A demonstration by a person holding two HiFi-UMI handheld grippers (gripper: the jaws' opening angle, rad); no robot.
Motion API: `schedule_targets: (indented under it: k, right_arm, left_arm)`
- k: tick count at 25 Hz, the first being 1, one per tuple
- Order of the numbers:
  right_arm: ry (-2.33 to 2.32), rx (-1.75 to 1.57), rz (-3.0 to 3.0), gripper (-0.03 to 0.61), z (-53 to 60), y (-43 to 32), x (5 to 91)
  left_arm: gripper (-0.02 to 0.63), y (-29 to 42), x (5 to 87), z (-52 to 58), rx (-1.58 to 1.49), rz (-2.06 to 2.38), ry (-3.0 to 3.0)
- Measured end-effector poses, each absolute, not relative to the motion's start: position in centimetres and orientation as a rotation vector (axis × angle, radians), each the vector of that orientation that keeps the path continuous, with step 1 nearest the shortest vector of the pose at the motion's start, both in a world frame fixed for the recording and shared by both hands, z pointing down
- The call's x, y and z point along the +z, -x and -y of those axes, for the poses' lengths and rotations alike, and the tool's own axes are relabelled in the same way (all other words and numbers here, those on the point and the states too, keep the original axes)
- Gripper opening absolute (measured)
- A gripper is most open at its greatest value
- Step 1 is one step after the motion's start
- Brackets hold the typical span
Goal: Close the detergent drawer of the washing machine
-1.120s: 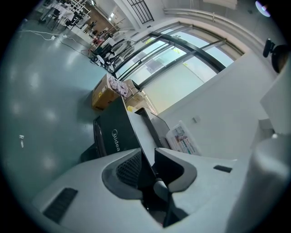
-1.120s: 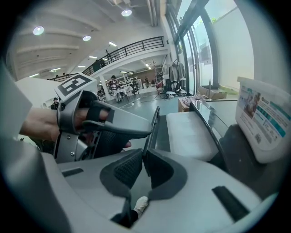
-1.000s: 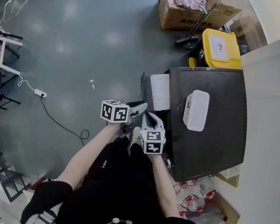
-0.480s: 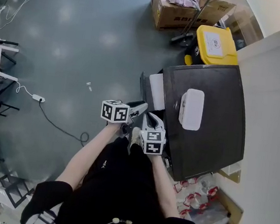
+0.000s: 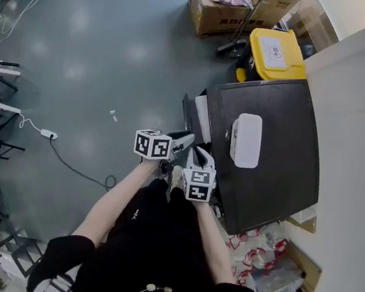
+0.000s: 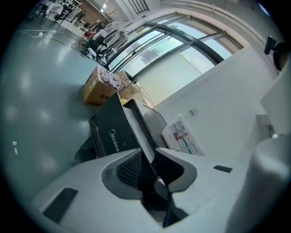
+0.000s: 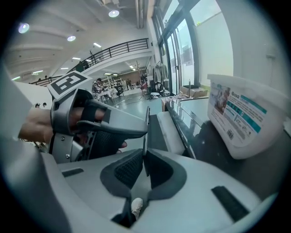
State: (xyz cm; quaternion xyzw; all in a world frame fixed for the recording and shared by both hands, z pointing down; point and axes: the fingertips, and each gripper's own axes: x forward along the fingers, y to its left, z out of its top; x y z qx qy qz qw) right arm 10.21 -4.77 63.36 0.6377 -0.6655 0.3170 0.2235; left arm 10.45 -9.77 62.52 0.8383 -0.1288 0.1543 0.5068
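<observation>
Two grippers are crowding in close together here. On the left, the left gripper (image 5: 182, 139) is looking clamped on the near end of the drawer (image 5: 198, 114), whose dark front is running right into its jaws. That drawer is sticking out from the front of the washing machine (image 5: 277, 188), its pale inside showing, so it is not yet home. Just to the right, the right gripper (image 5: 200, 155) is hovering beside it, jaws sitting together and gripping nothing. The push is wanting to go straight along the drawer's slide, square to the machine's front, steady, no twisting. Letting go just before the front meets the machine is looking wise, to spare the jaw behind it. The white tub (image 5: 246, 140) on top is sitting well clear.
</observation>
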Motion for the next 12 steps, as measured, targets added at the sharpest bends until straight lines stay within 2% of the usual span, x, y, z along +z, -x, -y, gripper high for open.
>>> schedule_targets:
  k: [12]
  right_arm:
    - [-1.844,0.866,1.727,0.031,4.9,-12.1,63.0]
  left_arm:
    - [0.092,-12.3,62.2,10.0,0.382,0.273,-2.029]
